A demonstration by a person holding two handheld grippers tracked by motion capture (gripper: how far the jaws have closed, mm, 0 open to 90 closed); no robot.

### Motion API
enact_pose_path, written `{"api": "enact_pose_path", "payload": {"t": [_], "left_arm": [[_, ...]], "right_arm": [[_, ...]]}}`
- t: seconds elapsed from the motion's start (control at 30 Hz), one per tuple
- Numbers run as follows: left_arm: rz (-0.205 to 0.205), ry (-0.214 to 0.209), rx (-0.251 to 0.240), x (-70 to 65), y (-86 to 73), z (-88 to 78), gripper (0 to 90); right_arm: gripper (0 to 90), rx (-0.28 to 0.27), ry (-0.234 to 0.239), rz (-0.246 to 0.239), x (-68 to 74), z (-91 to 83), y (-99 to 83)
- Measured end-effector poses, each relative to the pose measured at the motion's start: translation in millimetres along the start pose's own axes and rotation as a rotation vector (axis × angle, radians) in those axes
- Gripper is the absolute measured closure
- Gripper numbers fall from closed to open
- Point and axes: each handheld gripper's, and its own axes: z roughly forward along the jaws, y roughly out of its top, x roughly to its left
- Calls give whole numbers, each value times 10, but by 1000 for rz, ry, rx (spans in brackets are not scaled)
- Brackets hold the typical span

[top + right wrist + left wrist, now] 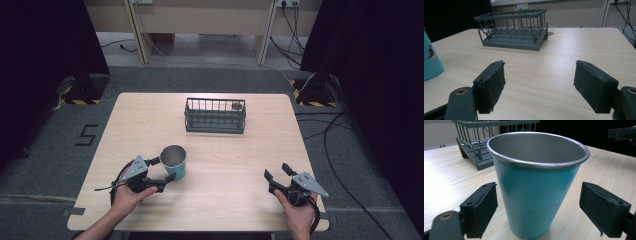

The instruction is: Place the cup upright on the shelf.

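A teal metal cup (pixel 174 161) stands upright on the wooden table (pixel 225 150), left of centre near the front. My left gripper (pixel 162 169) is open, one jaw on each side of the cup, with gaps to both pads. Seen from the left gripper view, the cup (pixel 536 187) stands between the pads (pixel 484 207) without touching them. My right gripper (pixel 278 171) is open near the front right of the table, holding nothing; its pads (pixel 492 82) frame bare wood in the right gripper view. The cup's edge (pixel 430 61) shows at the far left there.
A dark wire basket (pixel 215 115) stands at the middle back of the table, also seen in the gripper views (pixel 477 145) (pixel 515 27). A small round thing (pixel 236 106) lies by its far right corner. Cables run over the floor to the right.
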Motion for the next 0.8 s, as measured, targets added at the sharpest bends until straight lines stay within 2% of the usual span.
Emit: {"api": "enact_pose_path", "payload": {"t": [0.33, 0.8], "left_arm": [[19, 8, 27, -4, -10, 97, 142], [11, -1, 41, 23, 12, 230, 141]], "right_arm": [[255, -4, 2, -9, 16, -3, 14], [255, 1, 13, 2, 23, 17, 2]]}}
